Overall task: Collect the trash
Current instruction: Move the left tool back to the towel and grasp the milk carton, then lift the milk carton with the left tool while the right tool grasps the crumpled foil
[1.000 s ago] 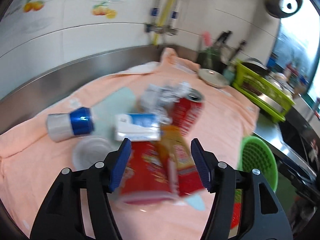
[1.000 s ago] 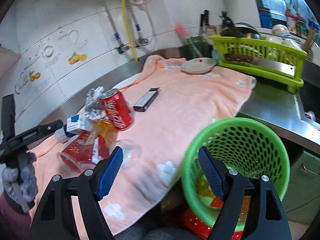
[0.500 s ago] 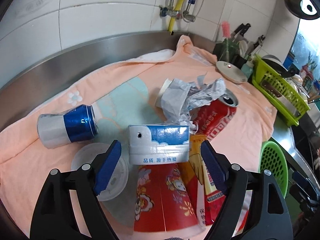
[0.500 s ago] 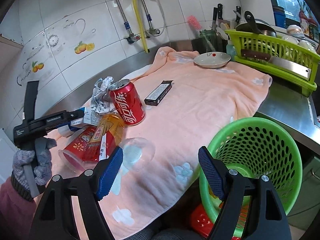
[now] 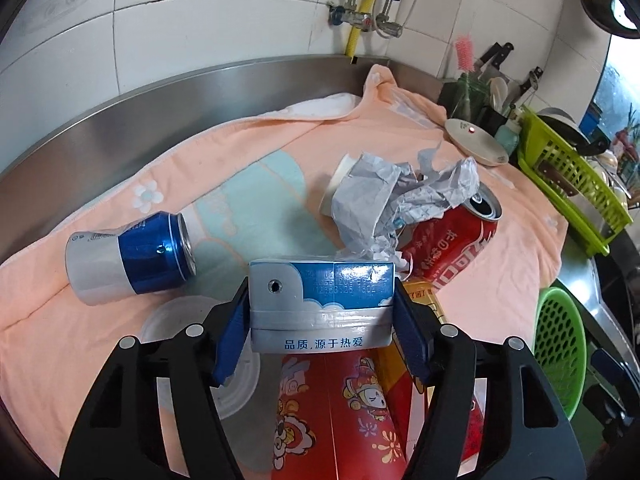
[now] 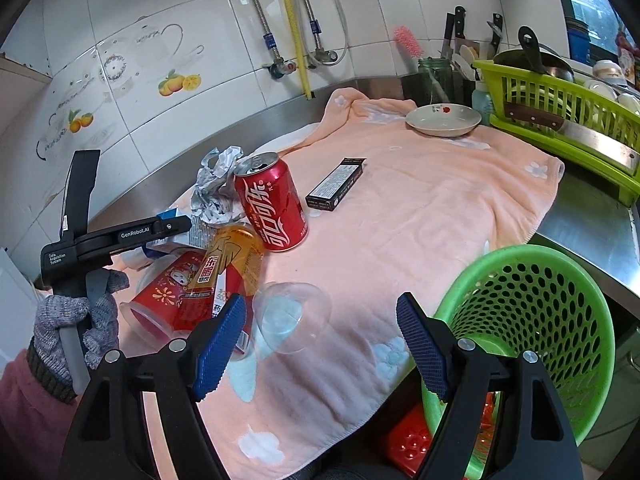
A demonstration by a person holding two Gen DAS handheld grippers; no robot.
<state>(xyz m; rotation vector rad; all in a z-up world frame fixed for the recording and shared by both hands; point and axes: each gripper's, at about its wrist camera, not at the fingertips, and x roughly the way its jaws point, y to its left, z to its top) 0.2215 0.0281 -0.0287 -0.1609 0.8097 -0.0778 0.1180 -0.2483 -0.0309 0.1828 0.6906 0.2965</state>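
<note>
The milk carton (image 5: 322, 304) is being closed on by the left claw (image 5: 322, 320) — pads touching its sides; the right claw (image 6: 320, 344) is held open, empty.

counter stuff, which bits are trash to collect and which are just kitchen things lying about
Trash: carton, closing left gripper around it; blue can; red can; crumpled paper; red cup; clear cup; black box.

Kitchen things: plate; rack; knife; brush.

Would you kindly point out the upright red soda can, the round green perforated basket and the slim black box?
Red soda can (image 6: 272, 204), right wrist view, printed side.
Green perforated basket (image 6: 532, 304), right wrist view, inner wall.
Black box (image 6: 335, 184), right wrist view, top face.
</note>
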